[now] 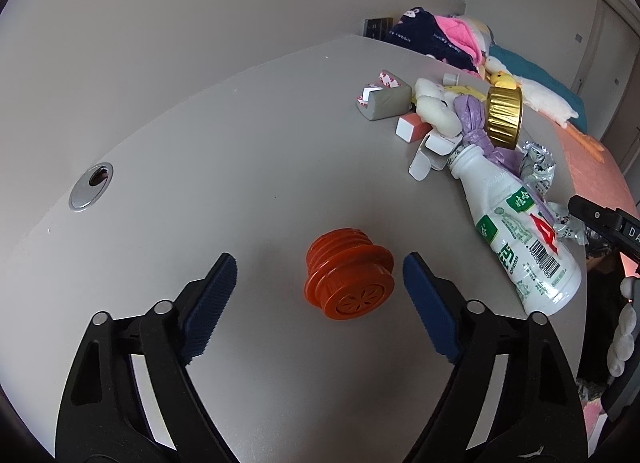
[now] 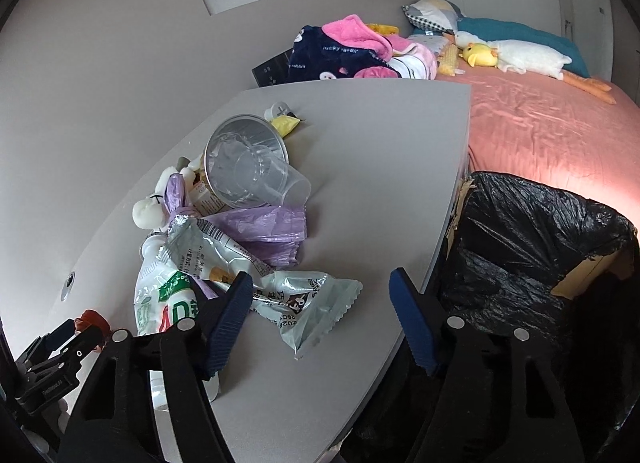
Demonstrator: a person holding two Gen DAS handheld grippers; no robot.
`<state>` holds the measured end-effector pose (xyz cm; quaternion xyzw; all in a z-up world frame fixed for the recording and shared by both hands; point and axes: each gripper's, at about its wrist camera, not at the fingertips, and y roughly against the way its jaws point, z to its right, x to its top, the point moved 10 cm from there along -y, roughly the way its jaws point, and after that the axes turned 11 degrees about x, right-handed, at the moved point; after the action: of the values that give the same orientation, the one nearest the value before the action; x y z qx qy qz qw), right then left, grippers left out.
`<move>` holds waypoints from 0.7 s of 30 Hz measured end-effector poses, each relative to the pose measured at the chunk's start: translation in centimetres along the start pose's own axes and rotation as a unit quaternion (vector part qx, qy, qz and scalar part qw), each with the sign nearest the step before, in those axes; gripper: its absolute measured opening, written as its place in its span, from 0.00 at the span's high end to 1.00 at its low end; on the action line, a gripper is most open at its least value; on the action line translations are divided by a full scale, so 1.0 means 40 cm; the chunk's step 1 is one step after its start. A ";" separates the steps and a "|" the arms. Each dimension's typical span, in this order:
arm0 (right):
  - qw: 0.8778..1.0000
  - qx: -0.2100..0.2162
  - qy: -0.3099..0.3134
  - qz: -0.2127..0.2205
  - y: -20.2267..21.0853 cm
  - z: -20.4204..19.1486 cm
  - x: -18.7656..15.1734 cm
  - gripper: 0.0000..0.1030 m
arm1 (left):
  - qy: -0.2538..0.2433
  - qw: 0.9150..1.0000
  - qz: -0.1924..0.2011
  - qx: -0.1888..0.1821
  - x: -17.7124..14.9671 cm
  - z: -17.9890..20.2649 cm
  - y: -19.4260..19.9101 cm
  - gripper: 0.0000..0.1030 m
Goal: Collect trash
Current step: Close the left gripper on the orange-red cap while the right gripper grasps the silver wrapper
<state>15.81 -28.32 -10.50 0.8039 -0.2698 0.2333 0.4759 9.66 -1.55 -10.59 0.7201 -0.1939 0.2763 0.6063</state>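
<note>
You are bringing the left tool (image 1: pixel 319 281) down around the orange cap (image 1: pixel 349 273), which is lying on its side on the worktop (image 1: pixel 200 143), well to the near side of the white bottle (image 1: pixel 516 231). The tool is released: both blue pads (image 1: pixel 210 307) are standing clear of the cap with bare worktop on either side. The cap is looking like hard, light plastic, ridged with threads and a wide flange, so it should be rolling easily if nudged. You are best closing across the threaded barrel or the flange rims, where the ridges are giving the pads something to bite.

Your right tool (image 2: pixel 320 313) is also released, hovering over the foil wrapper (image 2: pixel 308 299) just beside the white bottle (image 2: pixel 160 295). That wrapper is thin, crinkly and slippery; pinching a folded edge seems safest. The left pad may be brushing it, though the view is not settling that. The black-lined bin (image 2: pixel 532 239) is waiting off the worktop edge, well apart from the bottle.
</note>
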 end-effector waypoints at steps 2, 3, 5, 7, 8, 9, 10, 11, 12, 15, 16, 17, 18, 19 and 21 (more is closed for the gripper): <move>1.000 0.005 -0.009 -0.008 -0.010 0.008 -0.008 0.39 | -0.002 1.000 -0.011 -0.001 -0.009 0.001 -0.011 0.34; 1.000 0.006 -0.012 -0.008 -0.012 0.009 -0.010 0.43 | -0.002 1.000 -0.016 -0.001 -0.013 0.001 -0.016 0.37; 1.000 0.008 -0.012 -0.008 -0.011 0.010 -0.011 0.52 | 0.000 1.000 -0.020 -0.002 -0.017 0.001 -0.021 0.45; 0.999 0.025 -0.019 -0.011 -0.015 0.005 -0.015 0.64 | 0.002 1.000 -0.019 -0.003 -0.015 -0.002 -0.022 0.50; 0.999 0.028 -0.021 -0.013 -0.016 0.003 -0.017 0.72 | 0.004 1.000 -0.018 -0.003 -0.013 -0.003 -0.023 0.53; 0.999 0.031 -0.020 -0.013 -0.016 0.001 -0.019 0.75 | 0.007 1.000 -0.017 -0.004 -0.011 -0.005 -0.024 0.55; 0.999 0.031 -0.018 -0.008 -0.014 -0.002 -0.018 0.76 | 0.010 1.000 -0.017 -0.004 -0.010 -0.008 -0.025 0.56; 0.999 0.031 -0.015 -0.003 -0.009 -0.004 -0.016 0.77 | 0.011 1.000 -0.016 -0.006 -0.010 -0.009 -0.025 0.56; 0.999 0.031 -0.012 0.004 -0.001 -0.007 -0.013 0.79 | 0.013 1.000 -0.015 -0.009 -0.009 -0.010 -0.024 0.56; 0.999 0.026 -0.002 0.025 0.027 -0.012 0.002 0.81 | 0.015 1.000 -0.016 -0.017 -0.008 -0.007 -0.019 0.56; 0.999 0.026 -0.002 0.030 0.035 -0.012 0.007 0.81 | 0.014 1.000 -0.013 -0.018 -0.004 -0.004 -0.015 0.56; 0.999 0.025 -0.002 0.034 0.041 -0.011 0.012 0.81 | 0.014 1.000 -0.009 -0.017 -0.001 -0.003 -0.009 0.56; 0.999 0.025 -0.003 0.039 0.050 -0.009 0.017 0.82 | 0.013 1.000 -0.006 -0.018 0.003 -0.001 -0.001 0.56; 0.999 0.024 -0.005 0.044 0.060 -0.006 0.022 0.82 | 0.014 1.000 -0.002 -0.019 0.005 0.000 0.008 0.56; 0.998 0.021 -0.007 0.054 0.080 0.001 0.030 0.84 | 0.011 1.000 0.007 -0.022 0.011 0.004 0.027 0.56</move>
<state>14.59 -29.89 -7.71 0.7995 -0.3111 0.2585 0.4440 9.35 -1.90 -9.51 0.7022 -0.1980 0.2837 0.6222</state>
